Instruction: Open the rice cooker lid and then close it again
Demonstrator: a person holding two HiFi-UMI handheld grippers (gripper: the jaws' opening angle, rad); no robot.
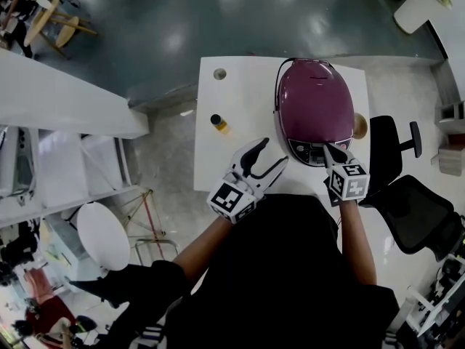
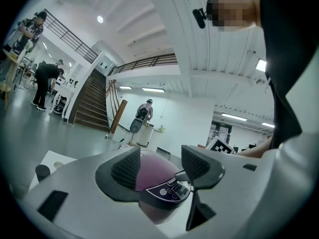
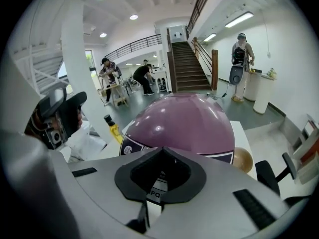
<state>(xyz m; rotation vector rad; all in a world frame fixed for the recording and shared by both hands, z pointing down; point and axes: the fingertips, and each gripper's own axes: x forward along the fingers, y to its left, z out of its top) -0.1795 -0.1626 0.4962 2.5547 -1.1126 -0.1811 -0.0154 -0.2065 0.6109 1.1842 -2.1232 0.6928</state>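
Note:
The purple rice cooker (image 1: 312, 104) stands on the white table (image 1: 232, 100) with its lid down. In the head view my right gripper (image 1: 326, 147) is shut, and its joined tips rest on the control panel (image 1: 309, 151) at the cooker's front edge. The right gripper view shows my right gripper (image 3: 162, 152) with the jaws closed together and nothing between them, and the rice cooker's (image 3: 184, 123) dome just beyond. My left gripper (image 1: 272, 153) hangs open over the table to the left of the cooker, holding nothing. Between the spread jaws of my left gripper (image 2: 160, 158) the rice cooker (image 2: 154, 173) shows.
A small bottle of yellow liquid (image 1: 218, 123) stands on the table left of the cooker, and a round grey disc (image 1: 219, 73) lies near the far edge. A brownish ball (image 1: 359, 125) sits right of the cooker. A black office chair (image 1: 396, 155) stands at the table's right.

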